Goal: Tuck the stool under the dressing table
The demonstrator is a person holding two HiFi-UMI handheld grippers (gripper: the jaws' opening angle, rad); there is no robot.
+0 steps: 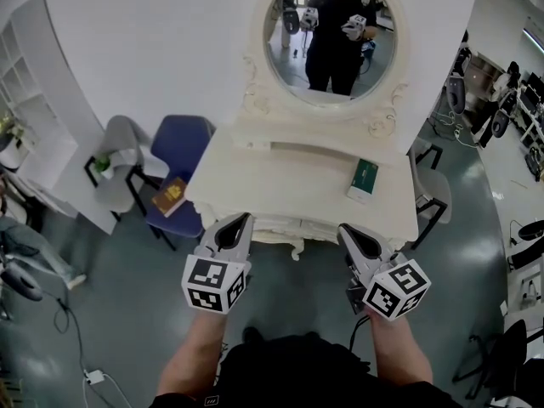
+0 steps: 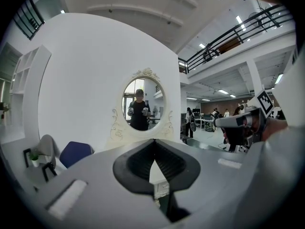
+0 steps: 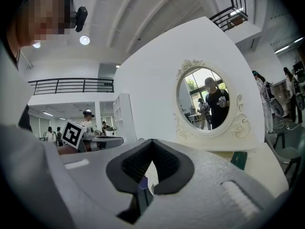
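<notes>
Cream-painted, the dressing table (image 1: 289, 185) stands straight ahead against a white curved wall, its oval mirror (image 1: 333, 36) reflecting the person with both grippers raised. The top of the mirror is cut off by the edge of the head view.

Just under the table's front edge, a short cream strip with one scrolled foot pokes out. This is probably the stool (image 1: 294, 243), and the tabletop hides nearly all of it.

The left gripper (image 1: 242, 219) and right gripper (image 1: 344, 228) hover side by side just in front of that edge, touching nothing. Each gripper's own view shows its black ribbed pads meeting at the tips, with nothing between them.

A green box (image 1: 364, 179) lies on the table's right end, but its print is too small to read. Left of the table stands a blue chair (image 1: 183, 147) with a brown book (image 1: 168, 196) on its seat. The person's forearms and dark clothing block the floor below the grippers.
</notes>
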